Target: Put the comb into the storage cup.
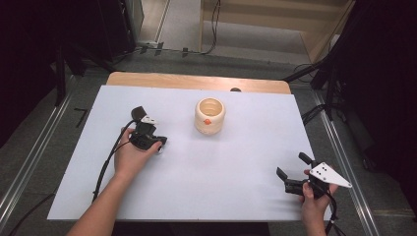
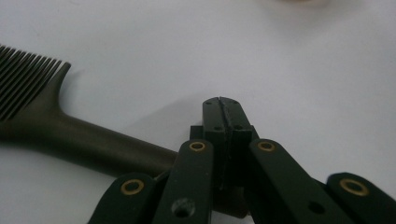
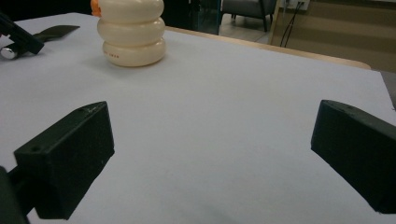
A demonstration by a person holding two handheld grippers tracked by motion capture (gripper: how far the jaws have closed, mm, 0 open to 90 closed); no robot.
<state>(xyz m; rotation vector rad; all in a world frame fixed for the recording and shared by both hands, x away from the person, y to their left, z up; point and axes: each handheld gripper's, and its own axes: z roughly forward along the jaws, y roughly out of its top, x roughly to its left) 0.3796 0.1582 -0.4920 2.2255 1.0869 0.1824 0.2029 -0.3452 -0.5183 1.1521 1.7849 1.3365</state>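
Dark plastic comb (image 2: 56,126) lies flat on white table (image 1: 236,167); left gripper (image 2: 223,112), jaws pinched on its handle end for lifting. Right gripper (image 3: 210,154) idle, jaws spread wide, empty.

Shut tool (image 2: 223,113) — dark comb (image 2: 70,135) alongside

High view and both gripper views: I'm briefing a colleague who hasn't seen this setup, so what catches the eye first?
The cream ribbed cup with an orange spot stands alone mid-table on the white sheet. Left of it, the left gripper, jaws shut, sits by a dark comb lying flat; whether they pinch its handle is unclear. Near the right corner, the right gripper waits wide open over bare sheet.
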